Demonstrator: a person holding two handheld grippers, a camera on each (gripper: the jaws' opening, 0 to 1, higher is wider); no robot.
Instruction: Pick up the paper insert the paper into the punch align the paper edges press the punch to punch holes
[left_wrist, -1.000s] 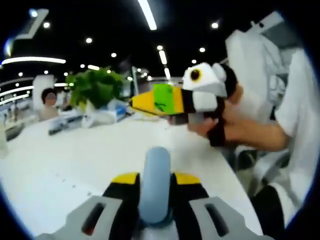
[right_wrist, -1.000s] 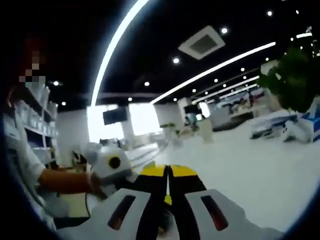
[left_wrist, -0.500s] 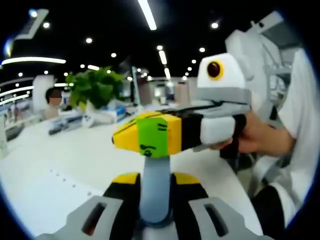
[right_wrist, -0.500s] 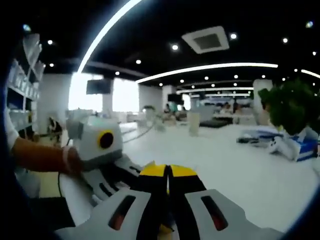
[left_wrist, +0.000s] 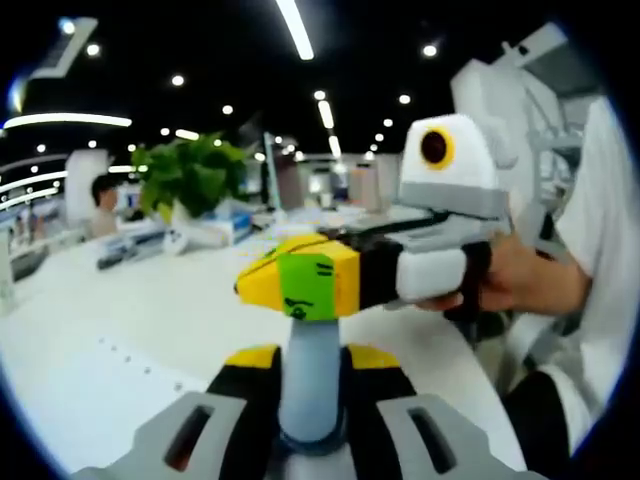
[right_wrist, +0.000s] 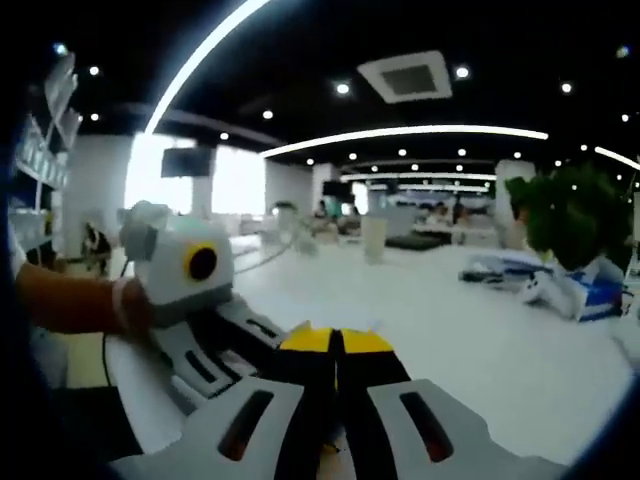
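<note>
White, smooth worktop (left_wrist: 150, 320) under ceiling lights.
Left tool (left_wrist: 312, 365) pinches a rounded blue handle (left_wrist: 309, 380); right tool (right_wrist: 336, 345), jaws pressed together, crosses just above it.

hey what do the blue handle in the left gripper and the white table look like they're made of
The blue handle looks like matte moulded plastic: rounded, even pale blue, no glare. The table looks like smooth white laminate or painted board, faintly glossy, since its surface is flat and bright under the ceiling lights; the blur leaves this open.
</note>
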